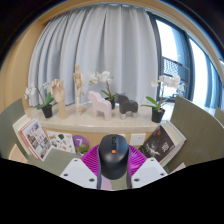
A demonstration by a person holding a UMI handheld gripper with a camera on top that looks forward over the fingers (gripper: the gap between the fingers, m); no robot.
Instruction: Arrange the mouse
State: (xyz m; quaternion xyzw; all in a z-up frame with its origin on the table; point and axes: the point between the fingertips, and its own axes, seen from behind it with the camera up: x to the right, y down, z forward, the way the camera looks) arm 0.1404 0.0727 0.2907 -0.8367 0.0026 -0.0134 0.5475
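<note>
A black computer mouse [112, 155] with an orange mark on its wheel sits between my fingers, lifted above the table. My gripper [112, 166] is shut on the mouse, its purple pads [91, 160] pressing both flanks. The mouse's rear end hangs toward me and hides the gap between the fingertips.
Beyond the mouse runs a shelf with a white horse figure [99, 102], a dark animal figure [126, 102], a wooden hand model [58, 92] and potted orchids [160, 95]. A framed picture [33, 137] leans at the left, another [160, 141] at the right. Grey curtains hang behind.
</note>
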